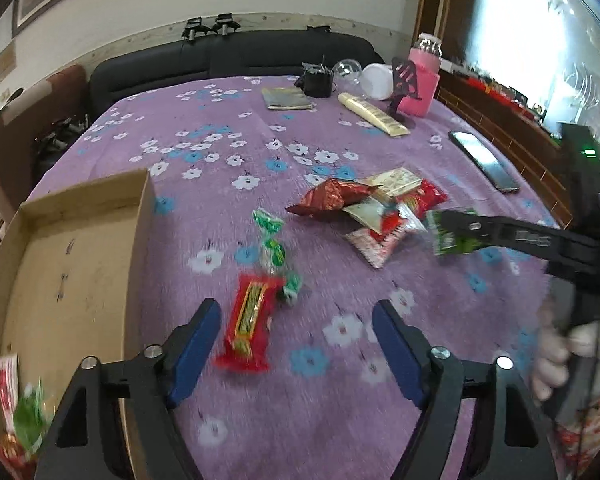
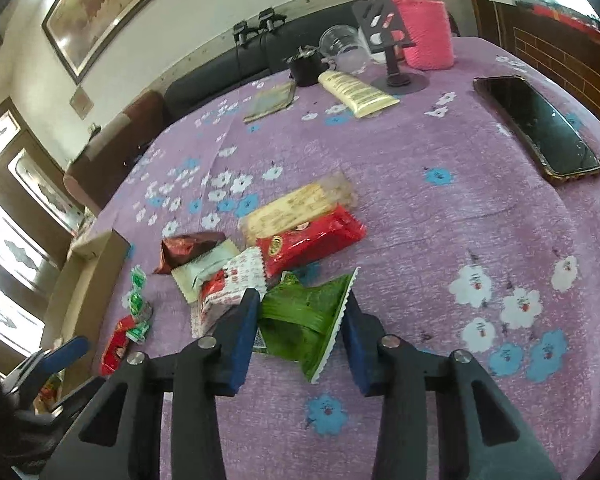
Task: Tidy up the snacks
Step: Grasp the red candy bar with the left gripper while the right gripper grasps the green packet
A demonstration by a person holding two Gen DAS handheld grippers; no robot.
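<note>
A pile of snack packets [image 1: 376, 208] lies on the purple flowered cloth. My left gripper [image 1: 296, 336] is open, its blue pads on either side of a red snack bar [image 1: 250, 322] and just above it; green wrapped candies [image 1: 274, 248] lie just beyond. A cardboard box [image 1: 72, 264] stands to the left, with a few snacks [image 1: 16, 412] in its near corner. My right gripper [image 2: 300, 320] has its pads around a green packet [image 2: 304, 320], touching its edges at the pile's near side. It also shows in the left wrist view [image 1: 456, 236].
A black phone [image 2: 536, 128] lies at the right. At the back stand a pink-sleeved bottle [image 2: 424, 36], a black stand [image 2: 392, 48], a cream tube [image 2: 356, 90], a glass cup [image 2: 344, 46], a black pot [image 2: 306, 68] and a booklet [image 2: 270, 100]. A dark sofa [image 1: 228, 56] runs behind.
</note>
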